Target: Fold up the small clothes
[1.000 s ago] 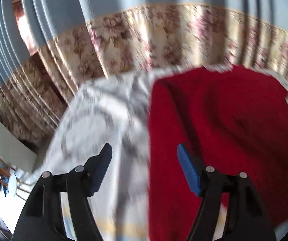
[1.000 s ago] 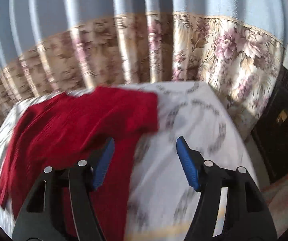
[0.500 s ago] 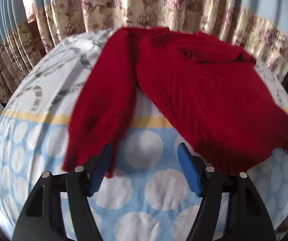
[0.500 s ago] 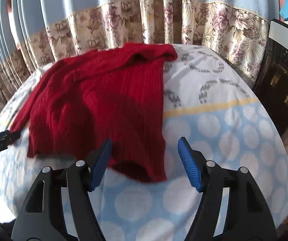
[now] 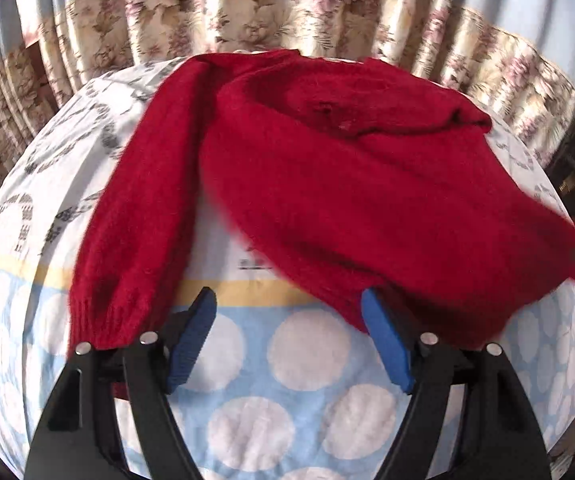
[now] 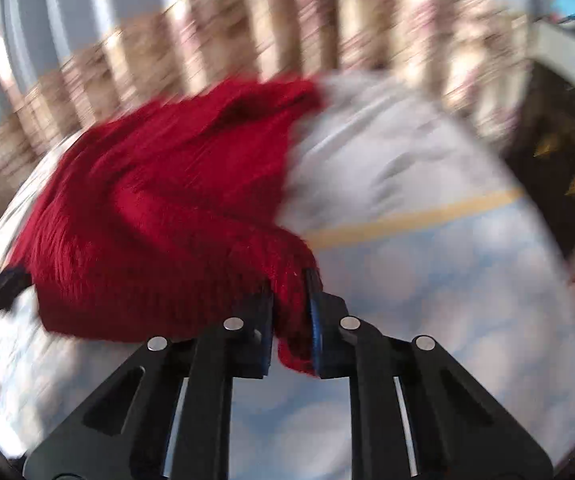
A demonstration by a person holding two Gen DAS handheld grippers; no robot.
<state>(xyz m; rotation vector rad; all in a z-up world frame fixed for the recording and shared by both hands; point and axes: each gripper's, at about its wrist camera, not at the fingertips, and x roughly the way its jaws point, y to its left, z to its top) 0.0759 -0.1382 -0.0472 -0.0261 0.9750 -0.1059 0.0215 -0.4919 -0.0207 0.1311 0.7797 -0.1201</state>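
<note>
— Step in hand? Looks like the opening of a fold: red sweater (image 5: pixel 351 184) spread on the spotted bedsheet (image 5: pixel 307 344), one bottom corner pinched and lifted clear of the sheet by the right gripper (image 6: pixel 290 320).

— Jaws there?

— Nearly closed, red knit bunched between the blue pads (image 6: pixel 314 332) (view heavily blurred, so nothing finer to report).

— And the left gripper (image 5: pixel 287 344)?

— Spread wide, holding nothing. Low over the sheet, near the hem, with the left sleeve (image 5: pixel 135 240) lying just beside its left finger.

— Next move, then?

— Probably a matching grasp: closing the left jaws on the other bottom corner or the cuff. Calls for a low approach and a bite on the knit only, not the bedsheet beneath. After that, likely carrying the hem up toward the collar (image 5: pixel 327 116), by the floral curtain (image 5: pixel 247 12).
</note>
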